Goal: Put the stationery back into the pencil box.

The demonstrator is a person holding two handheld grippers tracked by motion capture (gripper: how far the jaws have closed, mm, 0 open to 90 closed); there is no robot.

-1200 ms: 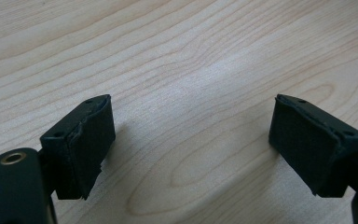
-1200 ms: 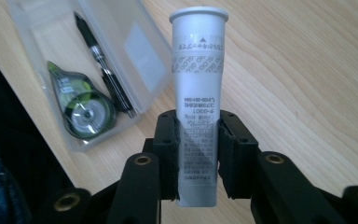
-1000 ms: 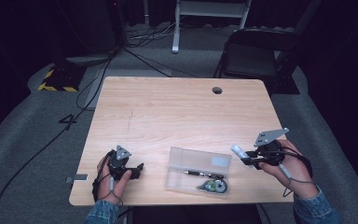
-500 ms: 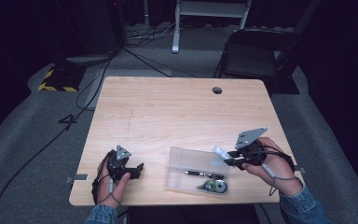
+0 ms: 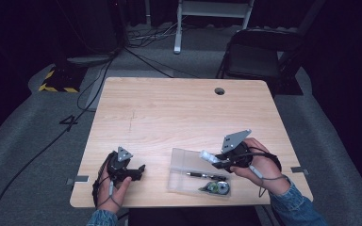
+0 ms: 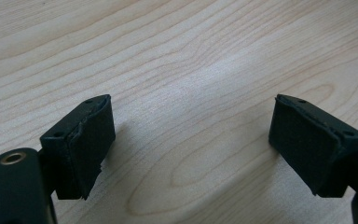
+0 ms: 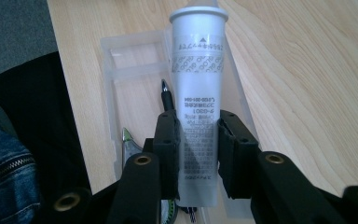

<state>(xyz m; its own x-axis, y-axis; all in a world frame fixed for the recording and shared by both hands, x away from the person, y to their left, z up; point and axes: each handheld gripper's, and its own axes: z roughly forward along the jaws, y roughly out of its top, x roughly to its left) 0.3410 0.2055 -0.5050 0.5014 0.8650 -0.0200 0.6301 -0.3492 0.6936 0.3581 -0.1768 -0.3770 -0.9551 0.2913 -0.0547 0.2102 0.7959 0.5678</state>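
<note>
Two grippers are on the table (image 5: pixel 169 108). At lower right of the high view, the right gripper (image 5: pixel 215 160) pinches one white tube (image 5: pixel 208 157) just above the clear plastic case (image 5: pixel 181 157). In the right gripper view the tube (image 7: pixel 198 93) hides much of the case (image 7: pixel 130 56); one pen (image 7: pixel 167 98) and perhaps a tape dispenser (image 7: pixel 133 149), cut off, lie inside. The left gripper (image 6: pixel 186 149), at lower left, has its jaws spread over bare wood.

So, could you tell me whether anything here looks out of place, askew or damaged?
Only one small thing: in the left gripper view, the left claw has a frayed pad, its edge ragged and peeling. The clear case and white tube look fine.
</note>
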